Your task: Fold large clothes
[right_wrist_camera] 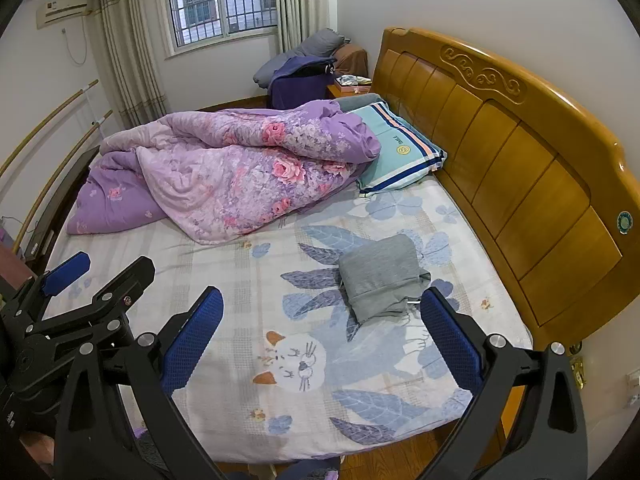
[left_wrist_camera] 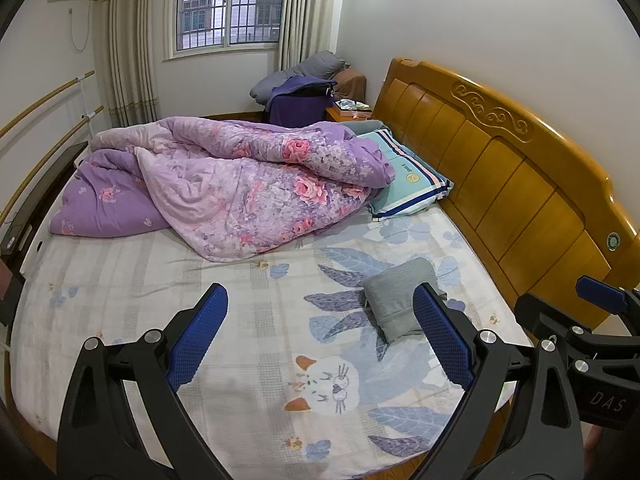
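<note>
Both grippers held above the near edge of the bed (left_wrist_camera: 132,280), looking toward the headboard (left_wrist_camera: 500,168). Left gripper (left_wrist_camera: 320,334): jaws spread wide, nothing between them. Right gripper (right_wrist_camera: 322,330): same, wide apart and empty. The grey garment (right_wrist_camera: 380,276) lies on the printed sheet as a compact bundle, already folded by the look of it, just short of the headboard and well clear of the purple floral quilt (right_wrist_camera: 240,172) and the striped pillow (right_wrist_camera: 400,152) at the far end. The relation I care about: from my left gripper the bundle sits ahead and well off to the right, partly behind the right-hand finger (left_wrist_camera: 442,336); from my right gripper it lies ahead and slightly right of centre, inside the span of the jaws. So I judge the right gripper the nearer and better lined up. The bundle's long axis looks to run slantwise, from its near-left corner up toward the headboard, though the lens bends things and I hold that loosely. A loose lower layer shows at its near-right edge. Any reach would go forward and down, rightward for the left side.
</note>
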Demonstrator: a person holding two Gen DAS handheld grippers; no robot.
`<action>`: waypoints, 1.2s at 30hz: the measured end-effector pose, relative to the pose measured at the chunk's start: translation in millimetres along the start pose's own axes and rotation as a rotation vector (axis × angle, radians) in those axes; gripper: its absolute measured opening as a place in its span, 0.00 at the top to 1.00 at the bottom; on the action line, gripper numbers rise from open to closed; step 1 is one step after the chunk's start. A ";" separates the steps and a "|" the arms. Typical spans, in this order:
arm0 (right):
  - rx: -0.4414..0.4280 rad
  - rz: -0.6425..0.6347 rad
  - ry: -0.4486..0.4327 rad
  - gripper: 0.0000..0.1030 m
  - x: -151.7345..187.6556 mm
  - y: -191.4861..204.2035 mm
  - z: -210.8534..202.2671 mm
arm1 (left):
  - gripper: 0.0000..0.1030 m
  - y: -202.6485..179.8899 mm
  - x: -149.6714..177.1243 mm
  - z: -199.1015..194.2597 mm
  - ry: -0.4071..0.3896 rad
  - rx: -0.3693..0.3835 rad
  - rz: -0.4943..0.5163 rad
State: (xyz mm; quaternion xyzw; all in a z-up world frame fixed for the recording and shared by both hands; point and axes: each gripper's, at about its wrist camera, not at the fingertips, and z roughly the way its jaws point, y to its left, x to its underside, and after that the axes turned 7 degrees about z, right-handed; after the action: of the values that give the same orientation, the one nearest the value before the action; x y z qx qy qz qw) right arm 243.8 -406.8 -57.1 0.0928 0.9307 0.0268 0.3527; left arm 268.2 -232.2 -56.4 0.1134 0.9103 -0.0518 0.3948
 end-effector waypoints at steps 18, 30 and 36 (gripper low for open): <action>-0.001 0.002 0.002 0.08 -1.6 0.6 0.0 | 0.09 6.2 2.1 0.7 -0.004 -0.012 -0.001; -0.001 0.002 0.004 0.08 -1.8 2.0 0.9 | 0.09 7.9 2.2 0.5 -0.002 -0.014 -0.001; -0.001 0.002 0.004 0.08 -2.5 1.7 0.7 | 0.09 7.9 1.8 0.3 -0.002 -0.015 -0.002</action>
State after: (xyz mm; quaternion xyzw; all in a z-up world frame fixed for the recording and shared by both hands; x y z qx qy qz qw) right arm 246.3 -405.7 -55.8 0.0936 0.9314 0.0277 0.3506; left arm 269.2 -224.3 -58.0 0.1097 0.9103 -0.0456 0.3965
